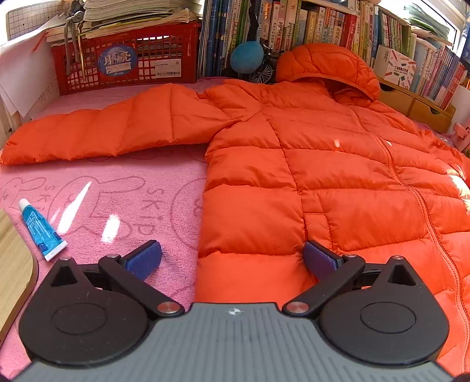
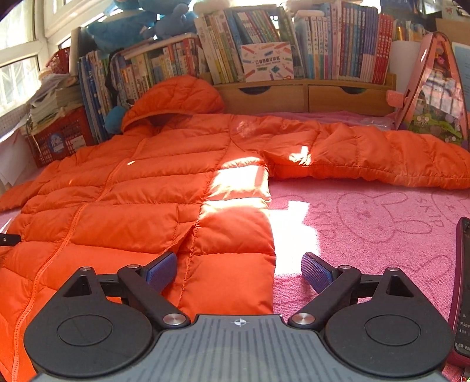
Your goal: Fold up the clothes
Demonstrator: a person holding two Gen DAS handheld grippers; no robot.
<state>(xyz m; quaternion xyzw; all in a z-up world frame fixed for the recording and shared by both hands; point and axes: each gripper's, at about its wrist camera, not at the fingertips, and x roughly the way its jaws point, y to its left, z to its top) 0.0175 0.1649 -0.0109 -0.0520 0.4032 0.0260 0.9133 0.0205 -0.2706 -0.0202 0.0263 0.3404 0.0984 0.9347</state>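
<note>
Left gripper (image 1: 232, 260) hangs spread wide over the near left corner of the orange puffer jacket (image 1: 308, 164), 1 blue pad (image 1: 144, 260) above the pink mat (image 1: 117, 205) and the other over the hem, nothing pinched. Off to its left a small blue tube (image 1: 41, 229) lies on the mat, well clear of the cloth. Left sleeve (image 1: 102, 132) runs straight out toward the red crate (image 1: 126, 58), flat and unfolded. Jacket lies face up, zip closed, hood (image 1: 329, 64) up against the row of books (image 1: 337, 26), both arms out to the sides.

Over on the other side, right gripper (image 2: 238, 271) stands open too, straddling the right hem edge, 1 pad over the quilting and 1 over bare mat, gripping nothing. Right sleeve (image 2: 382, 158) stretches away toward the pink bag (image 2: 431, 97). Sun glare washes that side panel.

Looks like the very start of the fold: garment laid out, no fold made yet. Next move, I'd say, calls for both grippers to drop lower, close on an edge or a sleeve, and carry it across the chest without dragging the slippery shell
</note>
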